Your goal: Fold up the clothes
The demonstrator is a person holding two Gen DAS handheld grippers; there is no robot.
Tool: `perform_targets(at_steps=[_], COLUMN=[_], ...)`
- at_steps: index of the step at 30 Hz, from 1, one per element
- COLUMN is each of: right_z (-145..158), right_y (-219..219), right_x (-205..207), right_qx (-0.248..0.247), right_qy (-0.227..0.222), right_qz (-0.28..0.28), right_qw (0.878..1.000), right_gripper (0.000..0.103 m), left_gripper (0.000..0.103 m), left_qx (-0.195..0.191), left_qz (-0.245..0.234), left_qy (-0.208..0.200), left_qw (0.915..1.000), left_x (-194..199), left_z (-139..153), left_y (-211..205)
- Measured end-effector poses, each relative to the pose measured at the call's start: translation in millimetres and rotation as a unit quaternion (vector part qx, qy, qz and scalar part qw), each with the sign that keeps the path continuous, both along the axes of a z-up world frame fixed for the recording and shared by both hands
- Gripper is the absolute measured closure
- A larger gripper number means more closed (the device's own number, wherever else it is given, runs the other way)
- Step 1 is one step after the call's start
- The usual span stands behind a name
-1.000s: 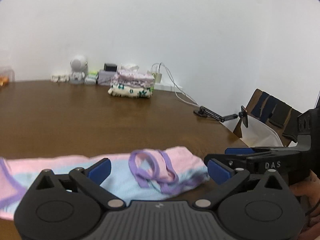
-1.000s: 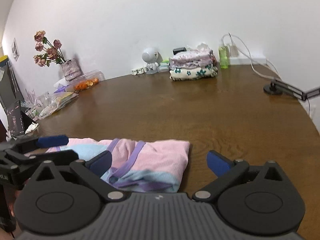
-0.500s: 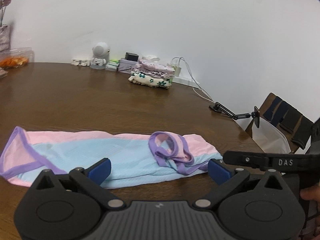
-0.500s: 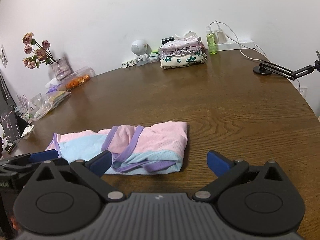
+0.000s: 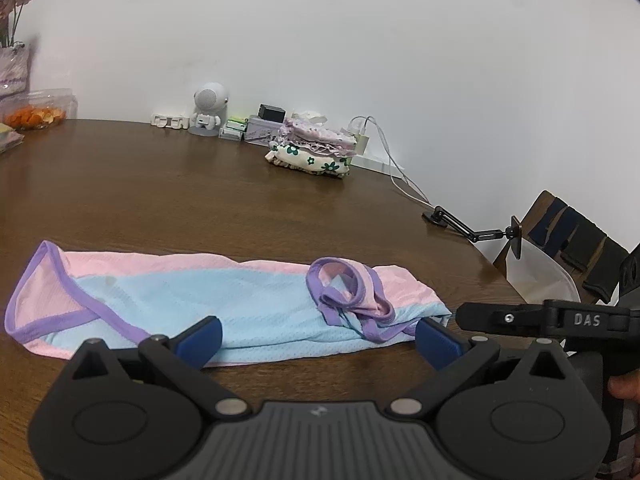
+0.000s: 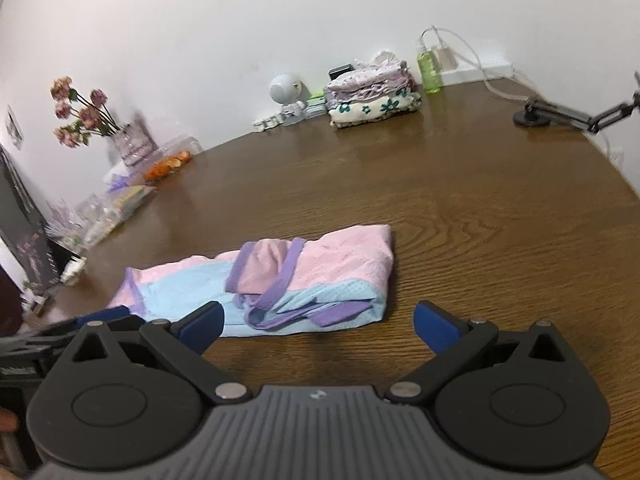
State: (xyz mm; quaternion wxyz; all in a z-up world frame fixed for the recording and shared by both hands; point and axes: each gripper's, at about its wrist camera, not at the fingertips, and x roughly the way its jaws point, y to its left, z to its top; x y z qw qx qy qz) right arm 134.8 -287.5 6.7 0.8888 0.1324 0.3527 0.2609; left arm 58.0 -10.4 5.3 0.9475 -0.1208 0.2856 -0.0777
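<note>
Near the desk's [image 6: 460, 184] front edge lies the pink-and-blue garment [image 5: 224, 300], folded into a long strip. I hold my left gripper [image 5: 316, 338] and right gripper [image 6: 316, 322] above it, both spread and empty. Next, I judge: grasp an end and fold across.

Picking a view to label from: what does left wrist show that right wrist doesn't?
Only left wrist: the chair with dark cloths over its back, past the table edge, and the right gripper side-on, its state unreadable there.

Only right wrist: the flower vase, the green bottle and the black box at the left edge.

Both: the pink and blue garment lying in a long strip on the wooden table, the folded stack, the white figurine, each gripper open above the cloth.
</note>
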Motion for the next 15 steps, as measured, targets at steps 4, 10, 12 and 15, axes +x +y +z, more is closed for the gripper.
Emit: perform_targets(at_steps=[4,10,12,15], right_z=[-5,-4,-2,0], right_y=[-5,3,4,1], right_x=[3,-1,-2,2], right_qx=[0.034,0.018,0.018,0.009], right_qy=[0.023,0.016,0.001,0.0], right_qz=[-0.001,-0.026,-0.025,-0.025], right_qw=[0.999,0.999,1.0,1.0], right_gripper=[0.0,0.0,0.0,0.0], left_gripper=[0.0,0.0,0.0,0.0], left_qx=[0.001,0.007,0.009,0.015], left_qz=[-0.002,-0.002,-0.002,-0.003], left_qy=[0.003,0.008,0.009,0.008], left_qw=[1.0,0.9999,0.9999,0.9999], left_x=[3,10,14,19], left_z=[-1,-2,-1,1], left_y=[-2,-3,-4,-6])
